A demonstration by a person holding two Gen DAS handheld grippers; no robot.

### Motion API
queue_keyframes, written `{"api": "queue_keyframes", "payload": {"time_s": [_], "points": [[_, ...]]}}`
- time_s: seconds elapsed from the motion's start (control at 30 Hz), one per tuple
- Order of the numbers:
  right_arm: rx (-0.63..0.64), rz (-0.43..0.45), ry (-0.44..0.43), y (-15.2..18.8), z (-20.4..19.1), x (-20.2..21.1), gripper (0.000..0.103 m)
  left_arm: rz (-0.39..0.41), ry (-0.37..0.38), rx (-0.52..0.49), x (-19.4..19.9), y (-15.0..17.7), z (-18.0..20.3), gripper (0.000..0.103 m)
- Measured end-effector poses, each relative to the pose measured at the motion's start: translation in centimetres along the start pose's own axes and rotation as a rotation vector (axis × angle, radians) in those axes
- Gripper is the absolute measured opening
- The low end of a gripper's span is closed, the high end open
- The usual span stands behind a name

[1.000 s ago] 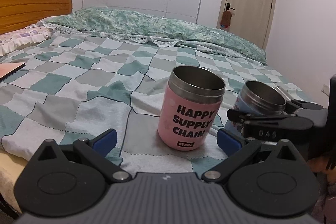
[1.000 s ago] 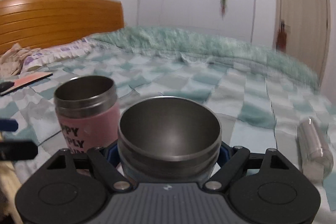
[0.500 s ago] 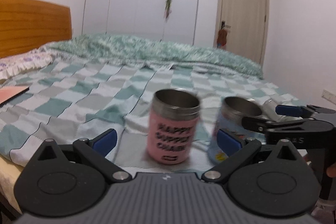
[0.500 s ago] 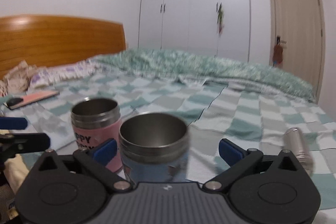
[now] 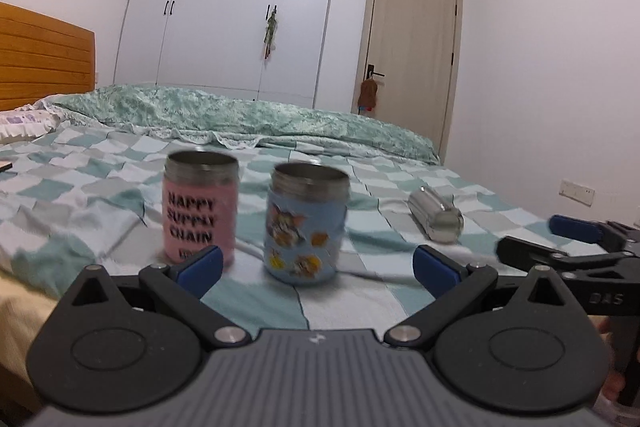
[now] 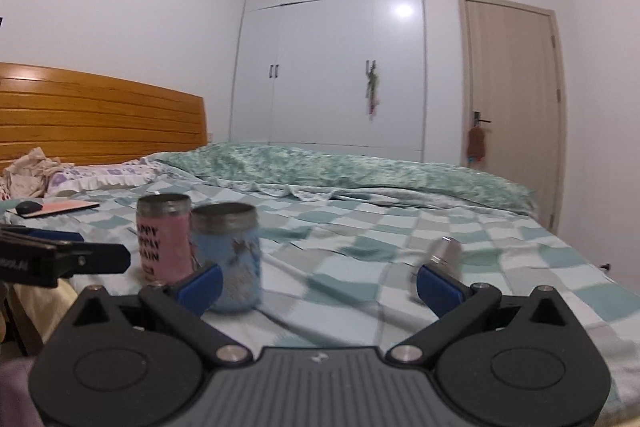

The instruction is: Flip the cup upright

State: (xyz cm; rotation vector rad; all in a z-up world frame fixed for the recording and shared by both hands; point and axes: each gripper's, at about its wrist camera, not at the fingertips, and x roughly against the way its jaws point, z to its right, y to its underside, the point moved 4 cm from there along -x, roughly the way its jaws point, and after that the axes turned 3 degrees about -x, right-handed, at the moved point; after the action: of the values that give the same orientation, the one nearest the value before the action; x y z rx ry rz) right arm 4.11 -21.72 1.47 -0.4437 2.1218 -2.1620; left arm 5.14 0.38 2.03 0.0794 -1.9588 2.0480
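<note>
A pink cup (image 5: 200, 213) lettered "HAPPY SUPPLY CHAIN" and a blue cartoon cup (image 5: 306, 225) stand upright side by side on the checked bedspread (image 5: 100, 195). They also show in the right wrist view, pink cup (image 6: 162, 237) left of blue cup (image 6: 226, 259). A plain steel cup (image 5: 436, 219) lies on its side to the right, also in the right wrist view (image 6: 444, 253). My left gripper (image 5: 316, 267) is open and empty, in front of both upright cups. My right gripper (image 6: 318, 285) is open and empty, also in the left wrist view (image 5: 576, 231).
A wooden headboard (image 6: 96, 119), pillows and a pink flat item (image 6: 66, 207) with a dark mouse lie at the left. A rolled green duvet (image 6: 340, 171) lies across the far side. White wardrobes and a door (image 6: 516, 103) stand behind.
My right gripper has opened off the blue cup, leaving it upright beside the pink cup. Both grippers have pulled back from the cups and tilted upward.
</note>
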Motion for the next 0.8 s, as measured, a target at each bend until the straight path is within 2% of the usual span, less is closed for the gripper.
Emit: {"api": "queue_keyframes", "payload": {"time_s": [0.23, 0.47, 0.8], "points": [[0.04, -0.013, 0.074, 3.7, 1.7, 2.2, 0.103, 0.023, -0.067, -0.067, -0.3, 2.6, 1.6, 0.103], [0.02, 0.02, 0.093, 3.9, 1.9, 2.6, 0.103, 0.058, -0.105, -0.105, -0.2, 3.4, 2.3, 0.103], [0.007, 0.045, 0.102, 4.0, 2.0, 2.9, 0.103, 0.078, -0.106, -0.117, 0.3, 3.6, 2.4, 0.103]]}}
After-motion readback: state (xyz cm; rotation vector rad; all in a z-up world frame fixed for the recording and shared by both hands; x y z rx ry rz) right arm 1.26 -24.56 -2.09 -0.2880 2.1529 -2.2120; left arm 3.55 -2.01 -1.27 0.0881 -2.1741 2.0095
